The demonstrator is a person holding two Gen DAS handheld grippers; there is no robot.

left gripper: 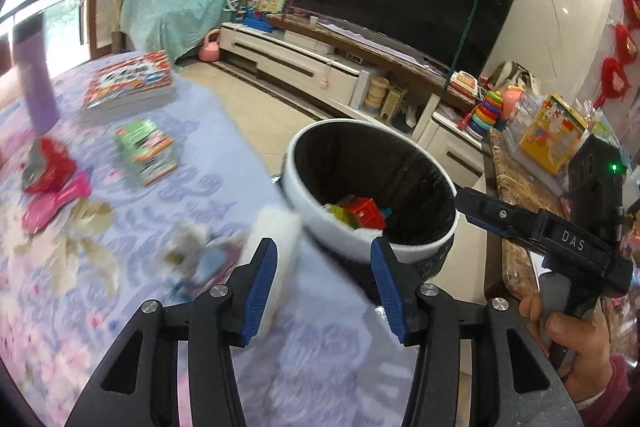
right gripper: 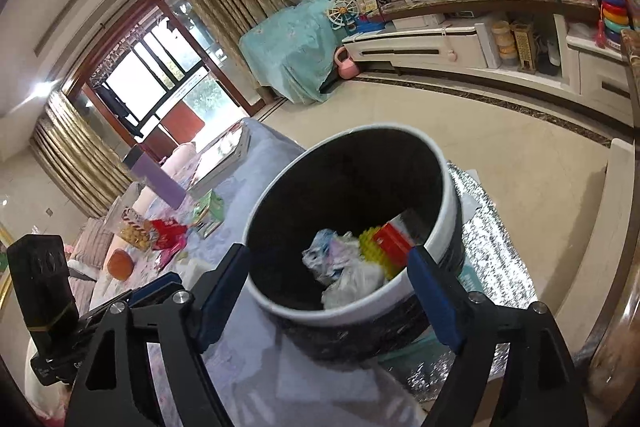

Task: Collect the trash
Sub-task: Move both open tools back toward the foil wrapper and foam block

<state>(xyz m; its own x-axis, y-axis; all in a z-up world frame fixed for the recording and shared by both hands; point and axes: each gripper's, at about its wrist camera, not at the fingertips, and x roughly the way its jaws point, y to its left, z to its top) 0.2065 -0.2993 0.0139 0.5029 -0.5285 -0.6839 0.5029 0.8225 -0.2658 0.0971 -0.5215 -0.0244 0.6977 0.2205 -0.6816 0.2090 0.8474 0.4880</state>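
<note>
Left wrist view: we see the bin [left gripper: 370,187] at frame centre, standing upright off the table [left gripper: 200,155] edge, its round mouth tilted toward the lens, rim white, liner black. Inside, low in the bin, sit a red box [left gripper: 362,213] and yellow-green scraps.

A blurred white wad [left gripper: 276,247] lies on the cloth just left of the bin, long axis running top to bottom of the frame, its lower part touching the left finger [left gripper: 260,291]. The left gripper [left gripper: 324,291] is spread wide, nothing clamped.

At right of frame, the right gripper [left gripper: 540,231] reaches in toward the bin rim, a hand [left gripper: 568,343] on its grip below.

Right wrist view: the right gripper [right gripper: 324,291] hangs above the bin [right gripper: 452,211], fingers wide apart and empty, straddling the near rim. Crumpled white trash [right gripper: 344,271] lies at the bottom beside the red box [right gripper: 394,241]. Red wrappers [right gripper: 168,231] lie on the table at left of frame.
</note>
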